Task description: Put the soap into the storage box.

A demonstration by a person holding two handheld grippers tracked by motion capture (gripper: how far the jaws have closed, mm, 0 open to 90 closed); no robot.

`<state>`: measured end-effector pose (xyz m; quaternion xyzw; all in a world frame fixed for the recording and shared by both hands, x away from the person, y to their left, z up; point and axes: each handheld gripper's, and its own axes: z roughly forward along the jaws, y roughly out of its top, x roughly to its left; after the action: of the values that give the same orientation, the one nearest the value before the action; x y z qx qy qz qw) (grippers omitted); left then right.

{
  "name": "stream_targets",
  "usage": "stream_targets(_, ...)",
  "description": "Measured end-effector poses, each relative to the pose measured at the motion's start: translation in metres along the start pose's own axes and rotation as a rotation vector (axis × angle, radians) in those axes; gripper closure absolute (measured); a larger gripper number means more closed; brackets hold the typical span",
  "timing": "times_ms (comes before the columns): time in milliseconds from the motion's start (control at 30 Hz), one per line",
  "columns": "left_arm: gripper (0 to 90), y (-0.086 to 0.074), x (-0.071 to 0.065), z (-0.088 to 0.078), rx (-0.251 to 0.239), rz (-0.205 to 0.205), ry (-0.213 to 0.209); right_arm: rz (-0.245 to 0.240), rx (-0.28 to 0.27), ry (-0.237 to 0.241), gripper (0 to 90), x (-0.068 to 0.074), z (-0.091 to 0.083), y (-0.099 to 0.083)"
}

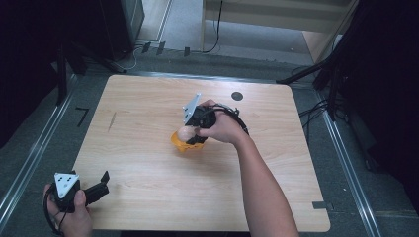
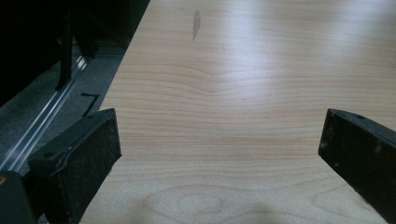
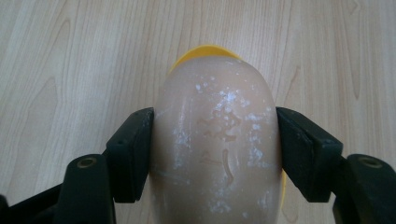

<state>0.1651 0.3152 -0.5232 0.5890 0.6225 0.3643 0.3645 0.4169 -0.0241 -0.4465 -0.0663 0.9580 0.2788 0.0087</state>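
One pale soap bar (image 3: 217,144) and one yellow dish (image 1: 182,142) sit mid-table, the right tongs (image 1: 190,138) clamped on the bar's two sides directly above the dish, while the left tongs (image 2: 219,154) gape wide and empty over the near left corner of the light wooden table (image 1: 148,113), grey floor around.

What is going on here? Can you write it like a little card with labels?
Place: a wooden table
Right gripper: shut on the bar of soap, one black jaw pressing on each side
Bar of soap: pale, rounded, with white flecks and a worn stamp
Yellow dish: directly under the soap, near the middle of the table; its rim peeks out behind the soap in the right gripper view
Left gripper: open, with nothing between its jaws, at the table's near left corner
Black dot: on the table's far side
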Motion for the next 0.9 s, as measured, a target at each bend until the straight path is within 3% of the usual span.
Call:
stream_targets(633, 0.0, 0.000, 0.001, 0.000, -0.002, -0.015, -0.003, 0.011, 0.045, 0.038, 33.0, -0.011, 0.015, -0.003)
stream_targets(900, 0.0, 0.000, 0.001, 0.000, -0.003, -0.014, -0.001, 0.039, 0.004, 0.033, 29.7, -0.013, 0.008, -0.006)
